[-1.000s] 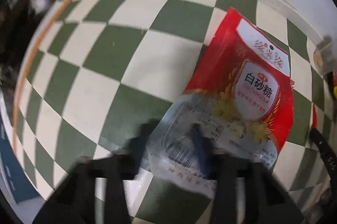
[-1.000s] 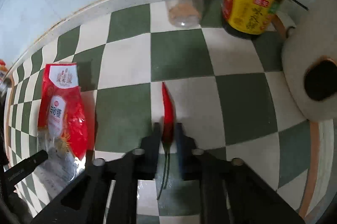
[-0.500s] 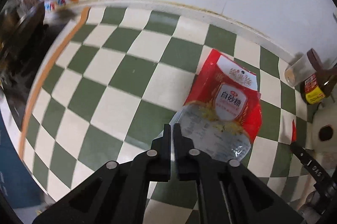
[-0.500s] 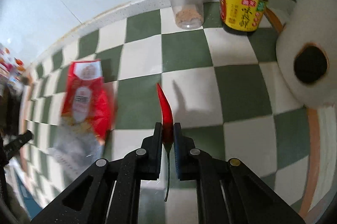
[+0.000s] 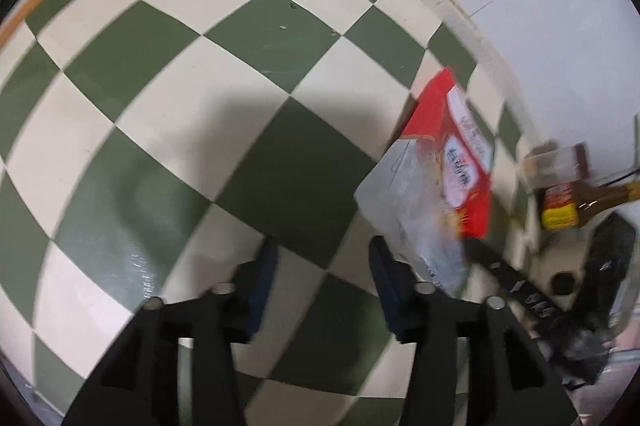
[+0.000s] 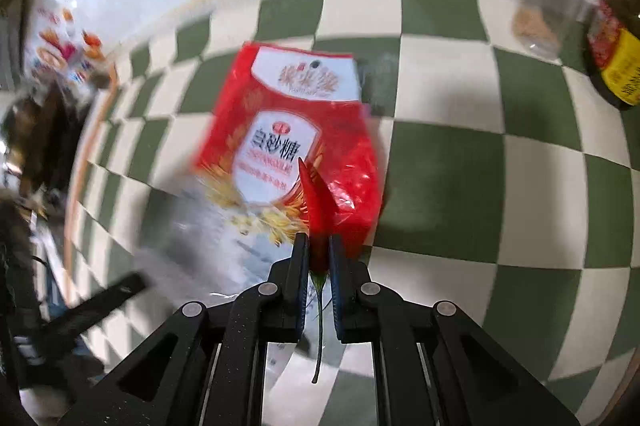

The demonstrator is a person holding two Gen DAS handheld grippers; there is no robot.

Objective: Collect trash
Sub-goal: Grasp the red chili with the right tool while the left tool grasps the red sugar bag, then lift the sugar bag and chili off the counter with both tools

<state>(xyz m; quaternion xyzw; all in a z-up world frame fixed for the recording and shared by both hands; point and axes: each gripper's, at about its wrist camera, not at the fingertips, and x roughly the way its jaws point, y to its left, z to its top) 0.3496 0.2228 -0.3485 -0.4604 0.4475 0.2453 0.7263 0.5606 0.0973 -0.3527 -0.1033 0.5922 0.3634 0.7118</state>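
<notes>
The left gripper (image 5: 322, 258) has just been opening, its jaws apart over bare green-and-cream checkered tabletop (image 5: 256, 26); the red-and-clear plastic sugar bag (image 5: 444, 182) lies just right. The right gripper (image 6: 319, 250) clamps a red chili pepper (image 6: 316, 202).

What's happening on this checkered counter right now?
A person is clearing trash with a handheld gripper in each hand. The right gripper is clamped on a red chili pepper. The left gripper has just been opening its jaws, with nothing between them; the red sugar bag sits just off to its right on the checkered surface.
</notes>
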